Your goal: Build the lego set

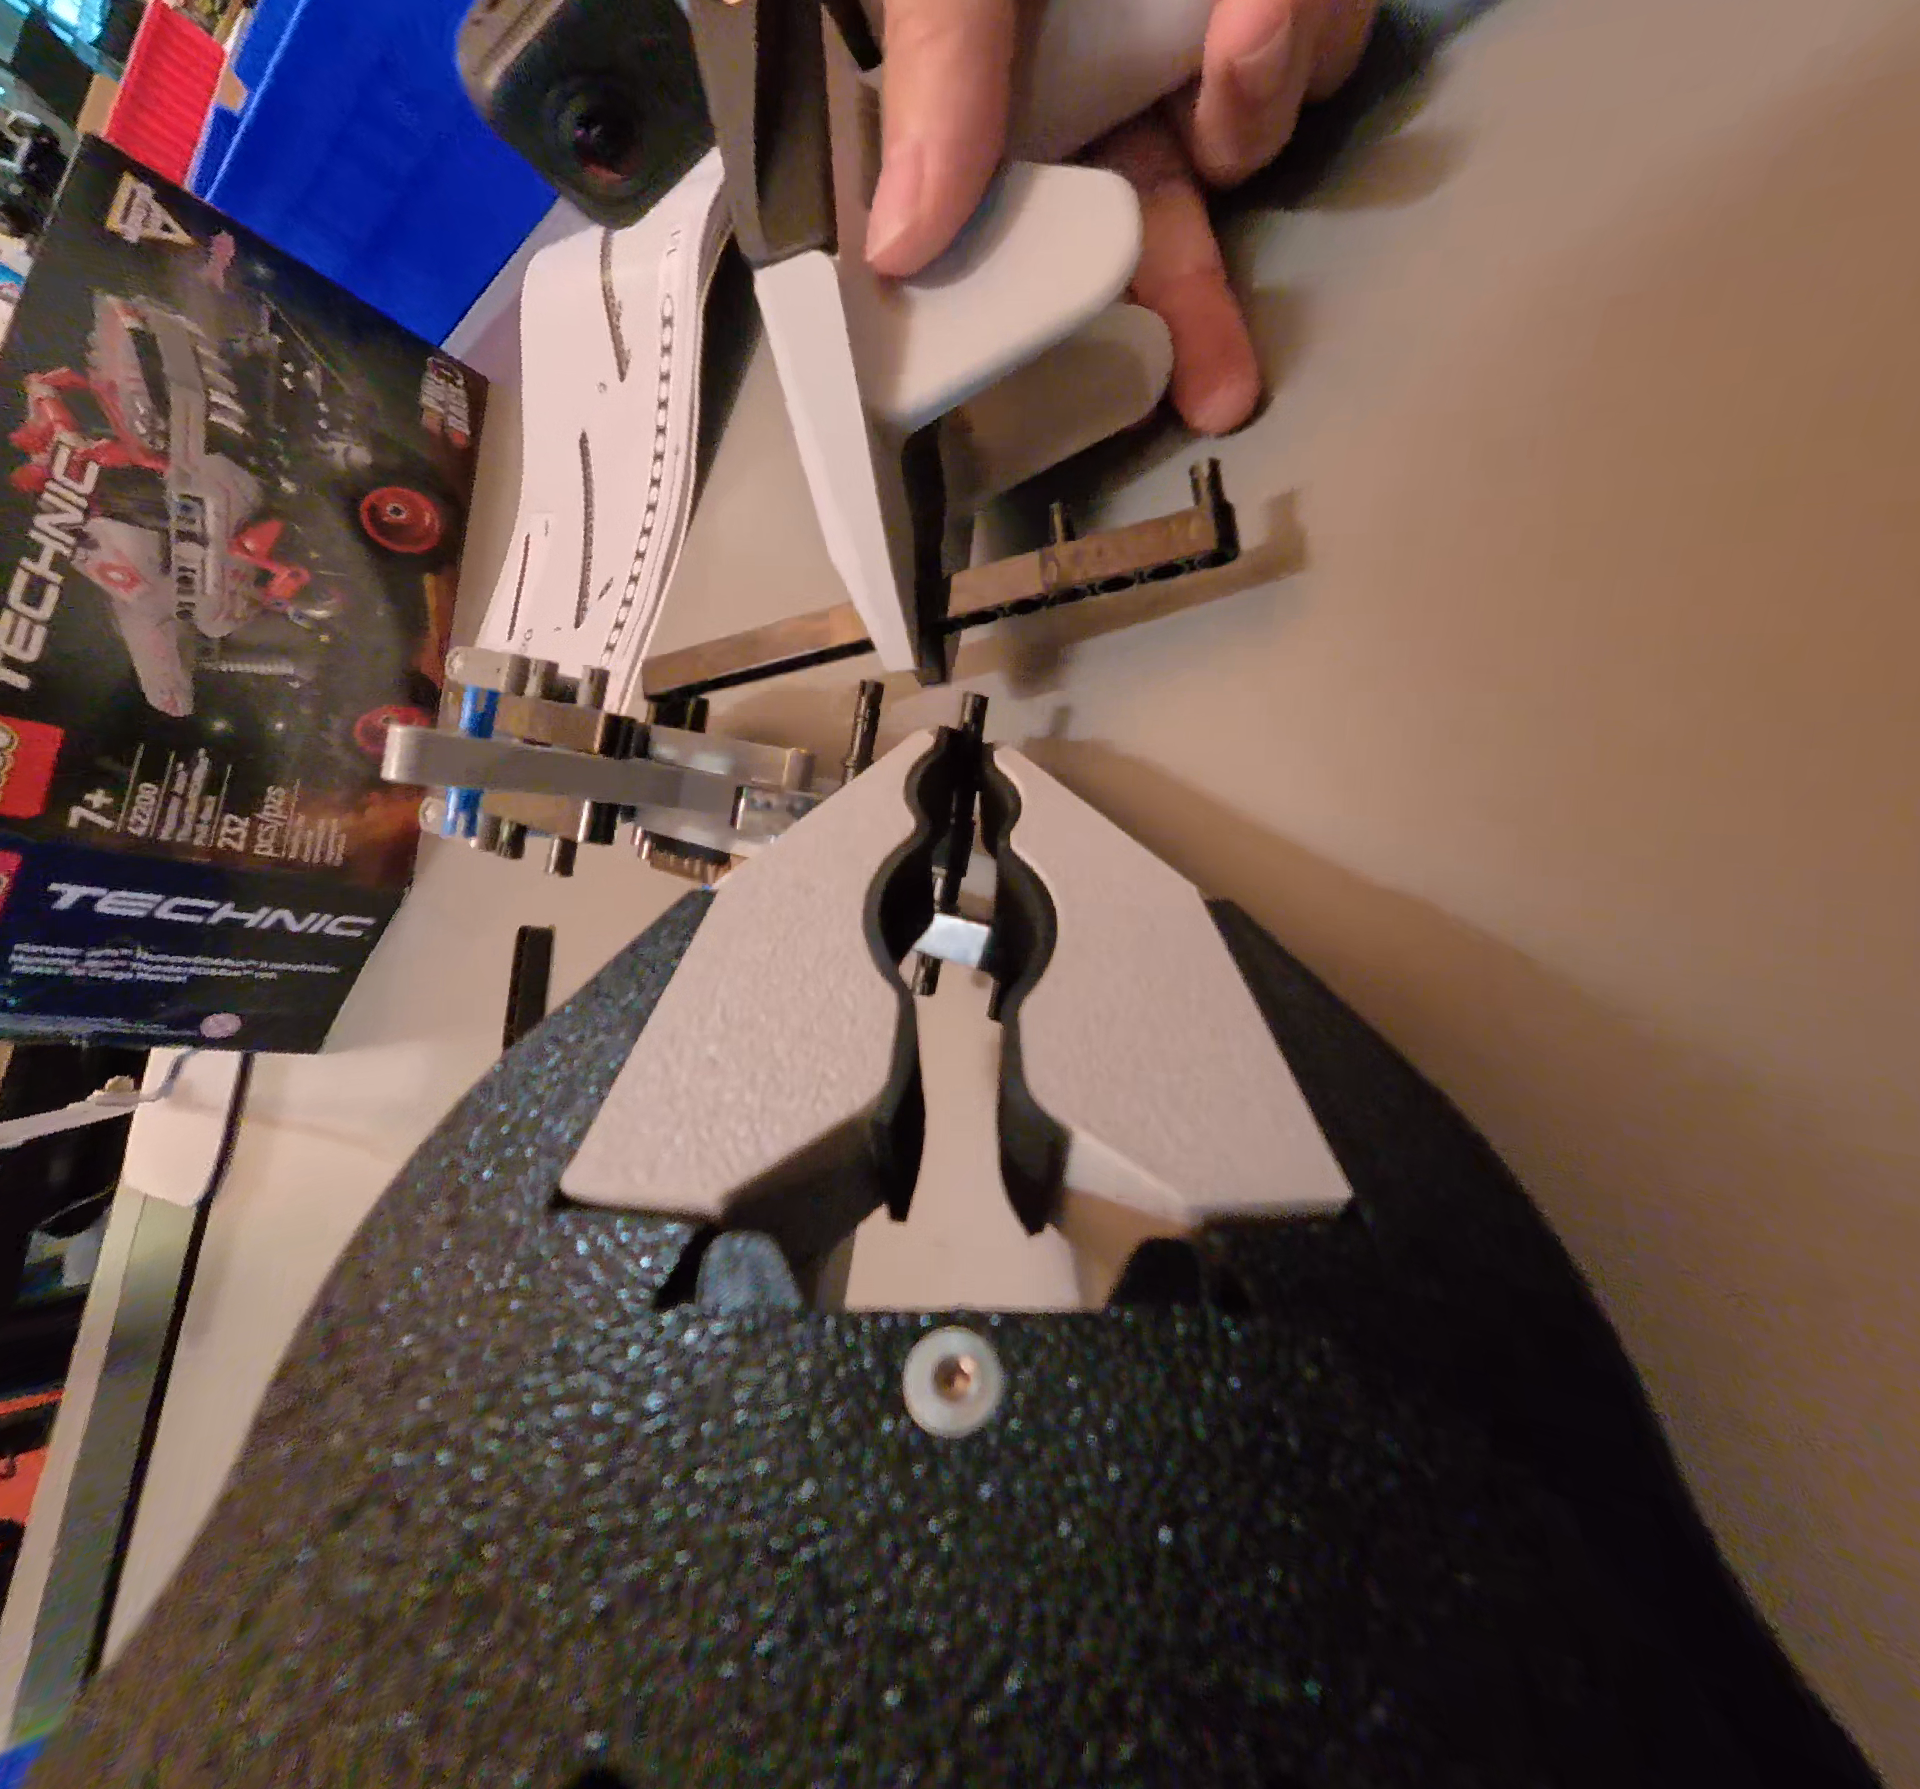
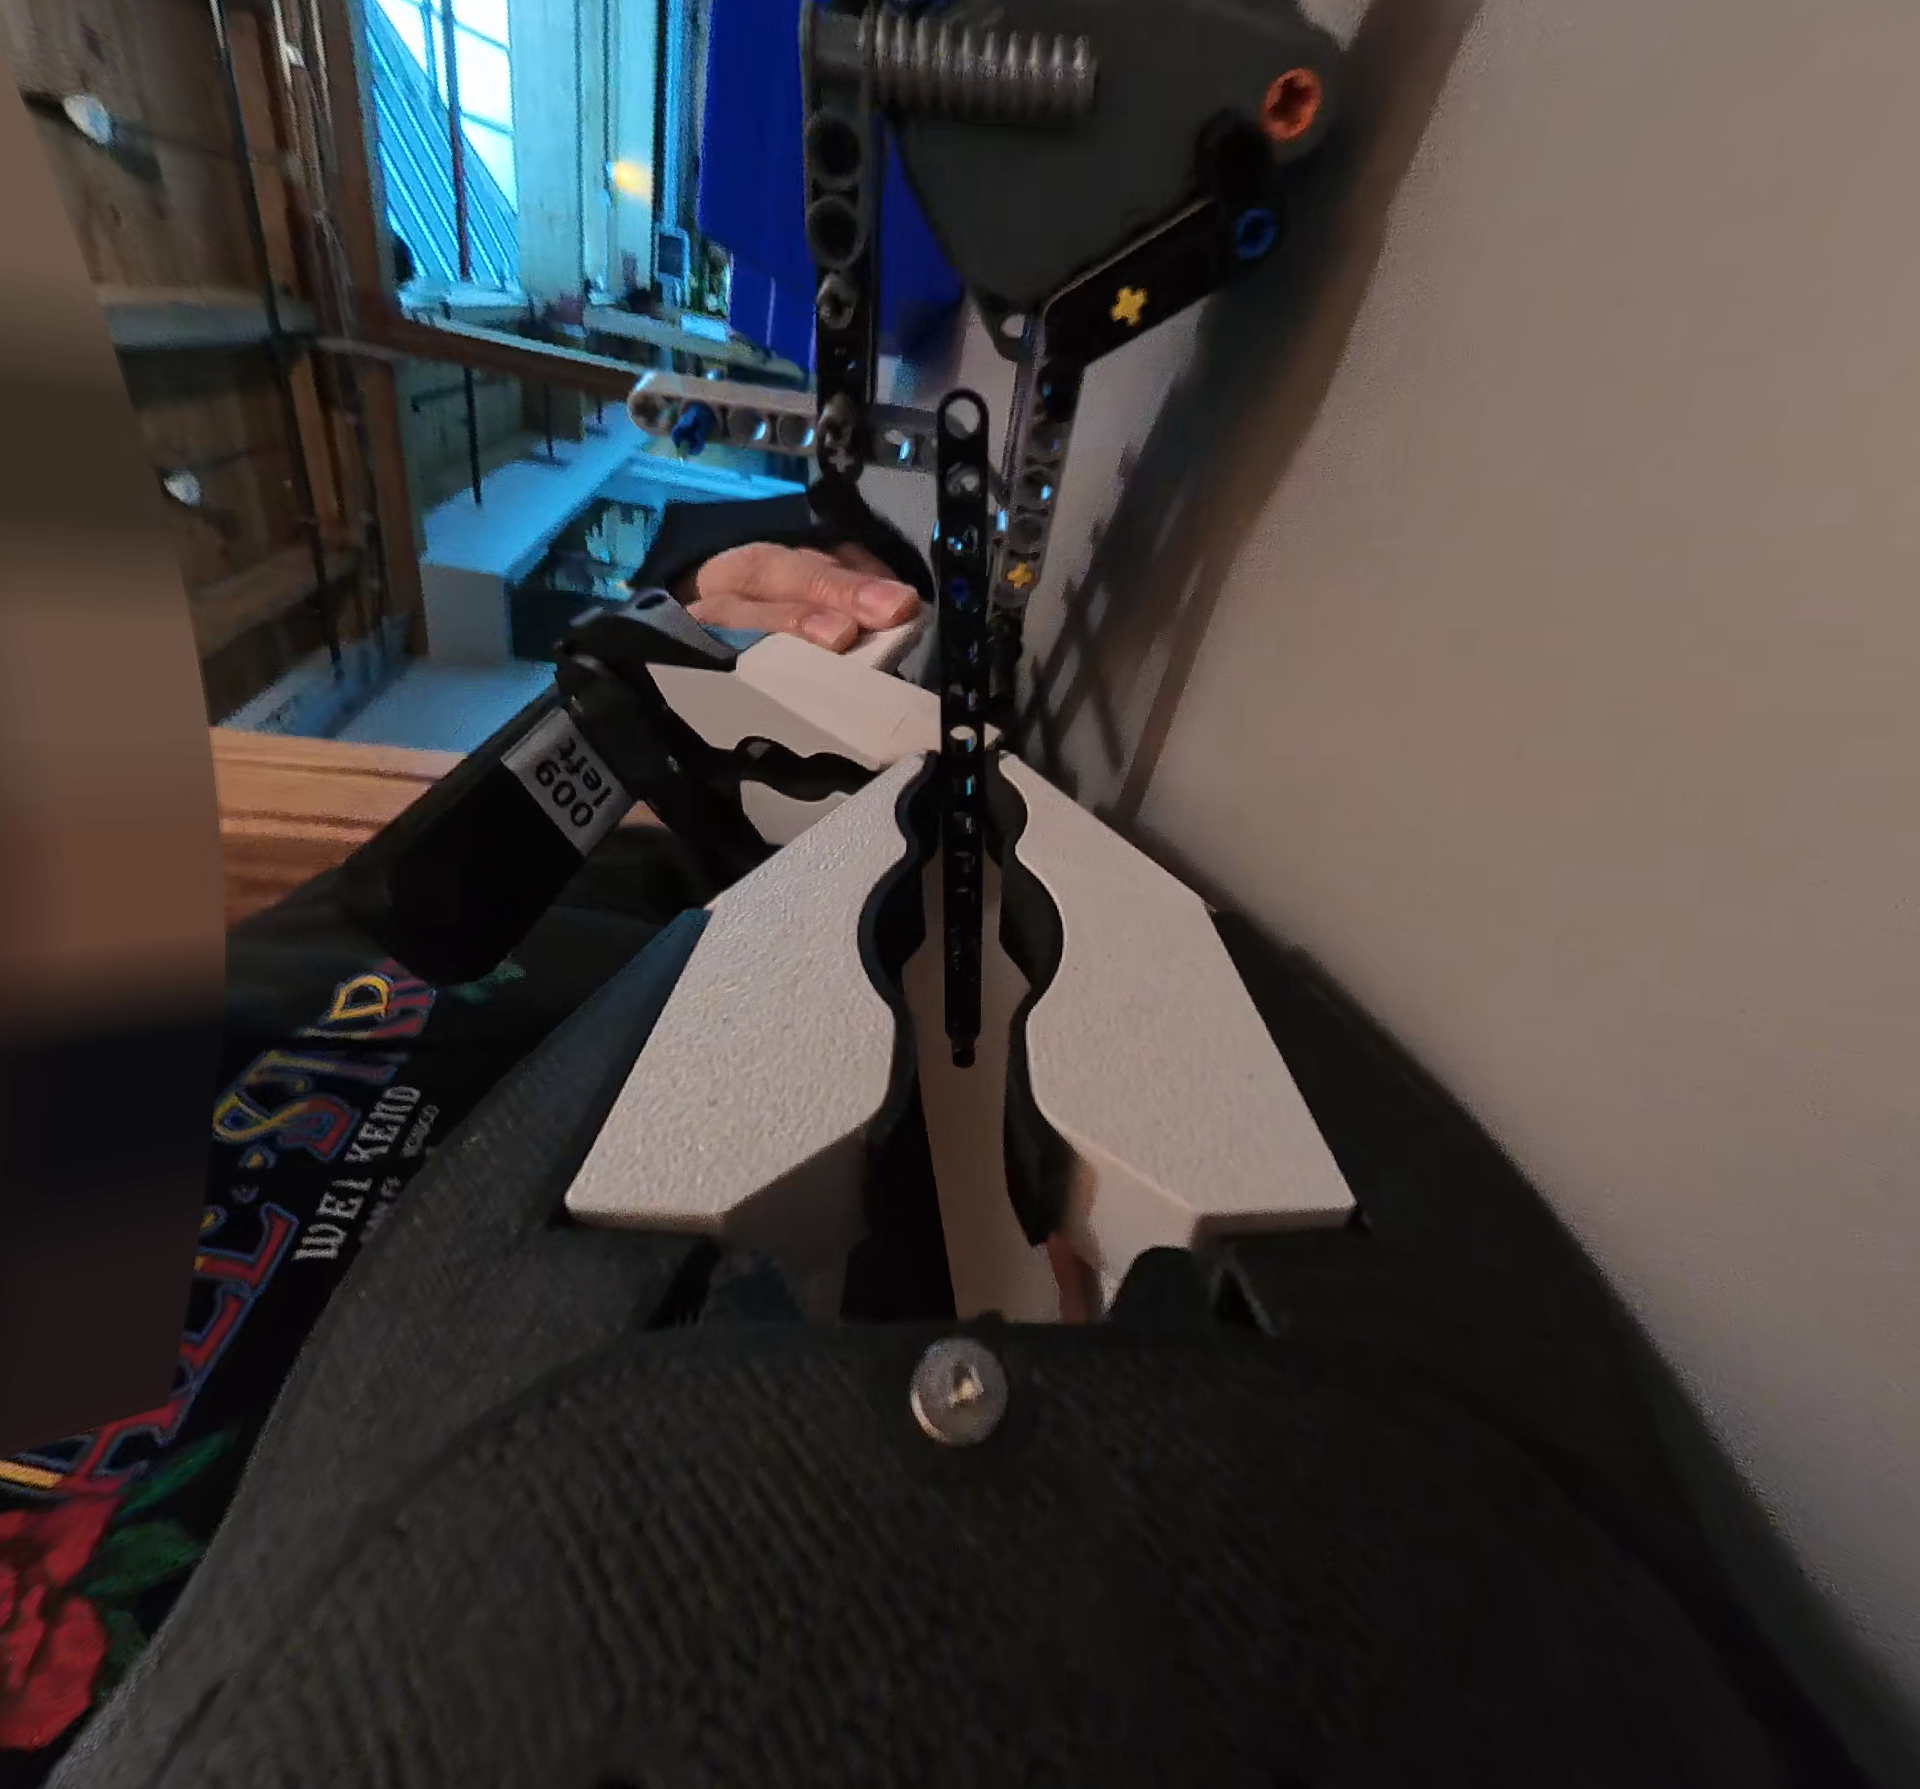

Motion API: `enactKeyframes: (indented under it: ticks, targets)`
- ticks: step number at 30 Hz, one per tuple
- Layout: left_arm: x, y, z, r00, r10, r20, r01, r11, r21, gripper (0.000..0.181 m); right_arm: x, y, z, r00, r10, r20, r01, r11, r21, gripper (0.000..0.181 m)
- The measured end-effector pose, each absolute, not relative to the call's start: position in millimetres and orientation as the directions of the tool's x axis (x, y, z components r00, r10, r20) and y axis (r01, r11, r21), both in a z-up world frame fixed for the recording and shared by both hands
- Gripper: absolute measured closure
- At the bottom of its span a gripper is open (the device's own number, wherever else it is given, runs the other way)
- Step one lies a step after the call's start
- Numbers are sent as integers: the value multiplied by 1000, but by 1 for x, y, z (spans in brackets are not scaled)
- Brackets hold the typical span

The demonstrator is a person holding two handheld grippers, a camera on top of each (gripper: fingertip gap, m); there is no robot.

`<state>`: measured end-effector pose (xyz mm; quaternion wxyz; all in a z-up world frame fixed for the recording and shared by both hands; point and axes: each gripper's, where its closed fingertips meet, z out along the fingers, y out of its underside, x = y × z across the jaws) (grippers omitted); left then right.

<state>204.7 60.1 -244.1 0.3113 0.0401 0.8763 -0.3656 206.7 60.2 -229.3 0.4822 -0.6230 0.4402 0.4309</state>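
My left gripper [image 1: 961, 752] is shut on a small black pin [image 1: 954, 835] that sticks out past its tips. My right gripper [image 1: 920, 659], held by a hand [image 1: 935, 77], comes in from above and is shut on a long black beam [image 1: 1091, 565] with pins standing on it. In the right wrist view the right gripper [image 2: 961, 763] clamps that beam [image 2: 961, 596] upright. The left gripper [image 2: 831, 731] reaches in from the left, its tips at the beam. The part-built lego model [image 1: 582, 773] lies just behind; its dark grey panel [image 2: 1091, 160] and ribbed part [image 2: 977, 77] show.
The lego box [image 1: 208, 596] stands at the left, with the white instruction booklet [image 1: 603, 451] beside it. Blue bins [image 1: 343, 98] stand behind. Everything rests on a beige table [image 1: 1507, 856]. A person's dark printed clothing [image 2: 312, 1168] is at the lower left of the right wrist view. My left and right fingertips are right by each other.
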Motion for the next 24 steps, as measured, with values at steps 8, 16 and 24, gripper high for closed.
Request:
enactKeyframes:
  ticks: [8,16,24]
  targets:
    - [209,53,-246,-812,-195,-551,257,727,-636,177,211,61,-234,247,-183,-952,-967,-115,-229,176]
    - [205,74,-224,-912,-360,-198,-45,568,-822,151,213,62,-233,255,-179,-950,-966,-95,-241,176]
    - [224,100,-228,-594,-500,631,-777,154,-610,150,215,59,-231,271,-169,-948,-962,-77,-262,176]
